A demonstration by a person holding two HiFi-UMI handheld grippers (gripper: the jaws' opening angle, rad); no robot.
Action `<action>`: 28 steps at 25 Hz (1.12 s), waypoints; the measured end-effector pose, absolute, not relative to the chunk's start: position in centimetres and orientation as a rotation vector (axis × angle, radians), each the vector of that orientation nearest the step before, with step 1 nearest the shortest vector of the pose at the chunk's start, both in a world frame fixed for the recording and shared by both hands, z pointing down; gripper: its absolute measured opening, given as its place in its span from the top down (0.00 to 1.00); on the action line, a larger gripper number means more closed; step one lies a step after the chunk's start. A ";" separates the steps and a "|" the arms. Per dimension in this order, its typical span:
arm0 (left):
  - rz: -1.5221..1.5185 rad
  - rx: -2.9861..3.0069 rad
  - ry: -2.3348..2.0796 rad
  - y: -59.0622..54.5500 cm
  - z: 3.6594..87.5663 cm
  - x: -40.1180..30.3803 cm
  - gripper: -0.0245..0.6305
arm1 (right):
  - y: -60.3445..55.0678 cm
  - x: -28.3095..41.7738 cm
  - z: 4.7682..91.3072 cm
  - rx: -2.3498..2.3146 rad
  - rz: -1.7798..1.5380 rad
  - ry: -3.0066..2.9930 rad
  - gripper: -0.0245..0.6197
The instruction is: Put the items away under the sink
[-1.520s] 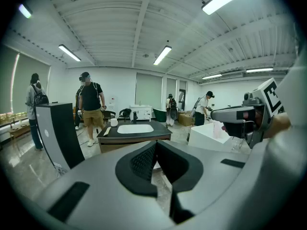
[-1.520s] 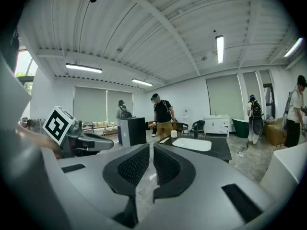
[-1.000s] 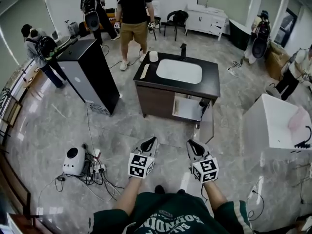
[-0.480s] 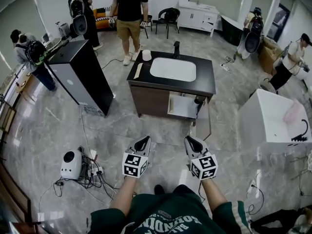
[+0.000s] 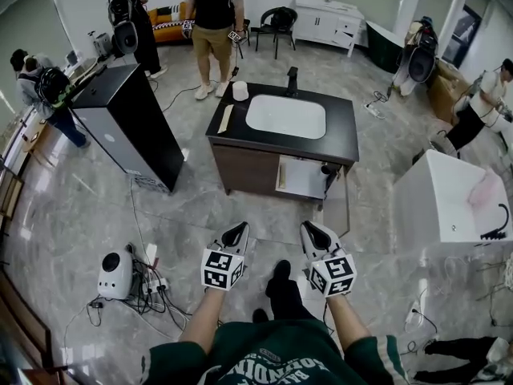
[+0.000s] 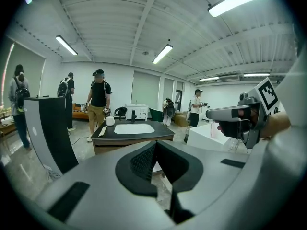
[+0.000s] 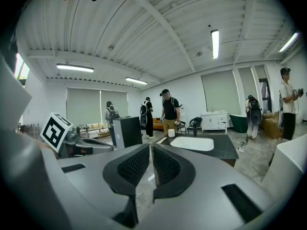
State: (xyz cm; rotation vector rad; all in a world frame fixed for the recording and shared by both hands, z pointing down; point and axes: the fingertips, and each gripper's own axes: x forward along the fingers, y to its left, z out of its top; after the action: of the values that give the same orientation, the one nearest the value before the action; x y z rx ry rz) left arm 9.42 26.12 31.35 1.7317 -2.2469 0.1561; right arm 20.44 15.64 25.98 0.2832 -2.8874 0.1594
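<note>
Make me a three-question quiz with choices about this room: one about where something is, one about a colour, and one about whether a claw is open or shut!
1. Where is the cup?
A) on the floor
B) on the counter
C) on a chair

2. What colour is the basin?
A) red
B) green
C) white

3. How is the left claw?
A) shut, empty
B) wide open
C) holding a cup

Answers:
1 B, it stands at the counter's far corner, near the tap.
2 C, it shows white in the dark counter.
3 A, its jaws meet with nothing between.

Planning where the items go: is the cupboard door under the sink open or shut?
Open: in the head view the door stands swung out from the cupboard front, and its pale inside shows below the sink.
</note>
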 end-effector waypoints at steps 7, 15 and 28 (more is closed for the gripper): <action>0.179 1.708 -2.260 19.3 32.0 2.3 0.95 | 9.7 13.0 27.3 0.213 0.118 -2.875 0.89; 0.165 1.631 -2.331 12.2 30.9 -5.6 0.95 | 2.8 3.9 27.3 0.069 0.130 -2.869 0.89; 0.191 1.589 -2.334 6.7 31.2 -11.6 0.95 | -2.7 -2.5 26.7 0.007 0.156 -2.884 0.89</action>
State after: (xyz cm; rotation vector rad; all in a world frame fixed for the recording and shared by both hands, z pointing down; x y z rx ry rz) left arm -11.58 6.68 31.25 1.5886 -2.3344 0.1906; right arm -2.46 -2.70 26.69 0.0067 -2.8840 0.1560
